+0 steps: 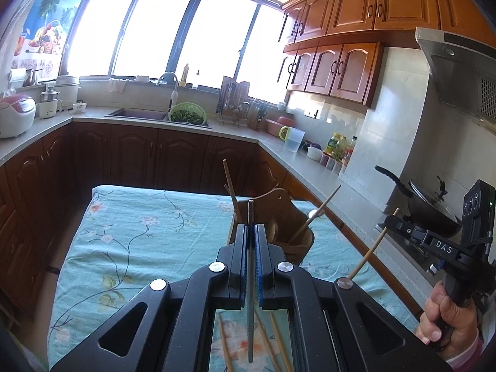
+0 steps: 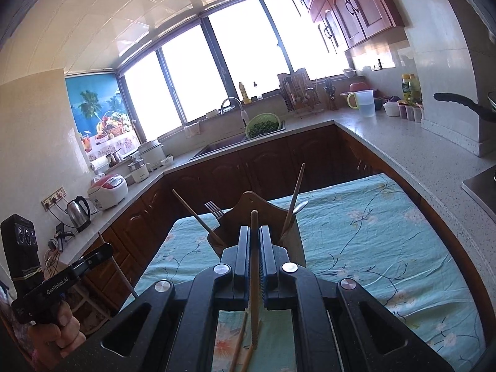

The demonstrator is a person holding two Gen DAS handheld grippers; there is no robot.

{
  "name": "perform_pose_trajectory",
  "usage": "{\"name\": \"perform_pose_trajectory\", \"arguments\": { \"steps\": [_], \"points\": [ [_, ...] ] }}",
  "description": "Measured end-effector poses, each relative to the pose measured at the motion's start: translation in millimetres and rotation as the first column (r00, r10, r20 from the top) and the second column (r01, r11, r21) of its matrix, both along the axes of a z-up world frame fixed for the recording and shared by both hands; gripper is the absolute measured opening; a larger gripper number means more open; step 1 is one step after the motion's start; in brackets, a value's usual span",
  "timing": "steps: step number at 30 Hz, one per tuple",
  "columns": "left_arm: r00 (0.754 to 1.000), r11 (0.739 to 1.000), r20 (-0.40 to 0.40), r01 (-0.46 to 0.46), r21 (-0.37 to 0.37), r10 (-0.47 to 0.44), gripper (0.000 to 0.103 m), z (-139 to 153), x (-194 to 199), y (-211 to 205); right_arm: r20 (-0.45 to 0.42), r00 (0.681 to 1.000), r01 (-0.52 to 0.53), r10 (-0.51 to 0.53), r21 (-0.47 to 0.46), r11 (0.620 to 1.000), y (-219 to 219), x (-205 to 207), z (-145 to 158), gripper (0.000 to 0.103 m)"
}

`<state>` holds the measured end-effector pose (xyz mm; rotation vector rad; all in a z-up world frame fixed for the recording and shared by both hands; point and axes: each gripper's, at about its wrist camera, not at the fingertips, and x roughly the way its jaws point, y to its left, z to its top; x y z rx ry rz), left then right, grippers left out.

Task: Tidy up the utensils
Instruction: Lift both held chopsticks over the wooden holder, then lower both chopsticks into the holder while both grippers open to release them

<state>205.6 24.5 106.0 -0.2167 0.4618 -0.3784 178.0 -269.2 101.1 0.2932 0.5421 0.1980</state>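
While both grippers hover near the brown wooden utensil holder (image 1: 279, 217), each grips one utensil.
Left hand-held gripper (image 1: 251, 235) clenches a thin grey metal chopstick (image 1: 250, 279); right hand-held gripper (image 2: 254, 238) clenches a light wooden chopstick (image 2: 254, 279).

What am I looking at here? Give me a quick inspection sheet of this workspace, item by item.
Surface: table under a floral cloth.
Job's things: wooden holder with chopsticks, fork and spoon; loose chopsticks on the cloth.
Clutter: nothing seen on the table.
Grippers: left hand-held gripper shut on a metal chopstick; right hand-held gripper shut on a wooden chopstick.
Cables: wires near the kettle.
Surroundings: kitchen counter, sink, green colander, wok.
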Motion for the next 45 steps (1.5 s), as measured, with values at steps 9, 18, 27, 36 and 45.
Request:
{"name": "perform_pose_trajectory", "arguments": {
  "steps": [9,18,27,36,45],
  "points": [
    [0.99,0.999,0.133,-0.029,-0.044,0.035,0.002,25.4,46.6,-21.7,0.146,0.988,0.054,-0.052,-0.007,0.999,-5.0,30.7,46.7,0.005],
    [0.97,0.994,0.218,-0.092,-0.062,0.104,0.002,7.8,115.0,-59.1,0.224,0.967,0.127,-0.119,-0.022,0.992,-6.4,80.4,56.3,0.005],
    [0.977,0.991,0.168,-0.132,-0.028,0.135,0.002,-61.8,154.8,-94.2,0.202,0.97,0.151,-0.135,-0.067,0.986,2.0,90.2,3.5,0.005],
    [0.992,0.994,0.078,-0.104,0.025,0.102,0.003,-87.7,178.0,-105.8,0.094,0.988,0.132,-0.125,-0.064,0.989,2.0,97.2,-37.9,0.005],
    [0.992,0.993,0.06,-0.114,0.026,0.112,0.003,-67.4,183.5,-86.8,0.056,0.991,0.126,-0.123,-0.054,0.991,-2.0,98.4,-42.2,0.005]
  ]
}}
